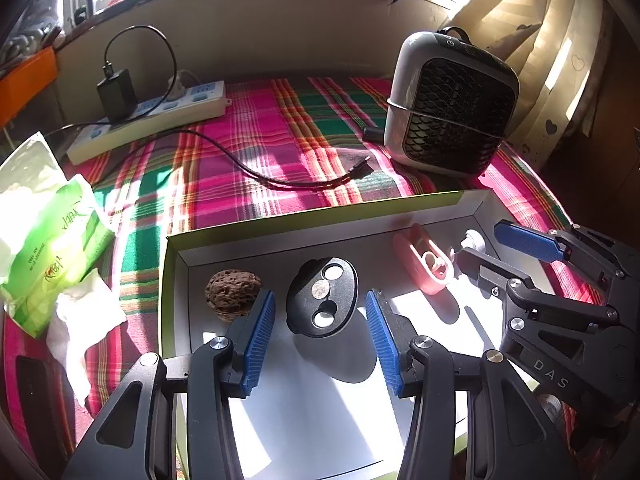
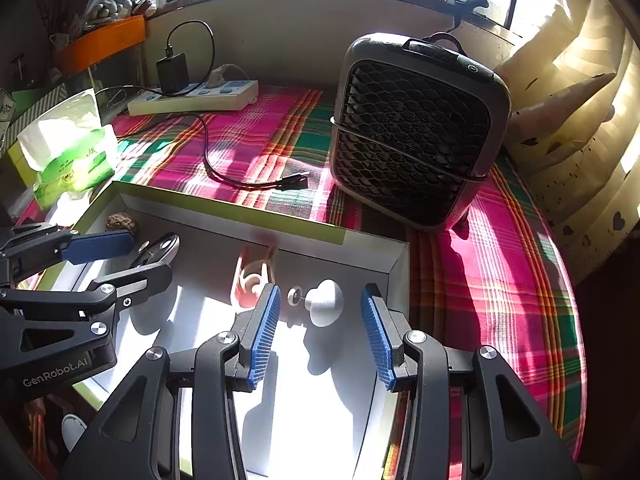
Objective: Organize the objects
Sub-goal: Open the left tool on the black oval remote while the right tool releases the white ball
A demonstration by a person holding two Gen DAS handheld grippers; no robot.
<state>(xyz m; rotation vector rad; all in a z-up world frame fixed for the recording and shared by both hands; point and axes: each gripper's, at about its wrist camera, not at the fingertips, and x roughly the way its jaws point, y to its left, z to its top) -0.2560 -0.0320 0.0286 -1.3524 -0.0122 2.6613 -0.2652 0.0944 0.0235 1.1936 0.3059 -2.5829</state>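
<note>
A shallow white box with a green rim [image 1: 280, 224] [image 2: 240, 212] lies on the plaid cloth. On its floor are a brown walnut [image 1: 233, 296] [image 2: 120, 222], a black oval disc [image 1: 322, 296] [image 2: 160, 248] with three round spots, a pink clip [image 1: 426, 260] [image 2: 252, 280] and a white knob [image 1: 474, 240] [image 2: 326, 302]. My left gripper [image 1: 322, 332] [image 2: 150, 254] is open; the disc sits between its blue pads without touching them, and the walnut is just left of the left pad. My right gripper [image 2: 320, 320] [image 1: 480, 242] is open around the white knob, with gaps on both sides.
A grey fan [image 1: 452, 100] [image 2: 416, 132] stands behind the box on the right. A white power strip [image 1: 152, 116] with a black charger and a loose black cable [image 1: 248, 168] lie at the back left. A green tissue pack [image 1: 52, 248] sits left of the box. Curtains hang at right.
</note>
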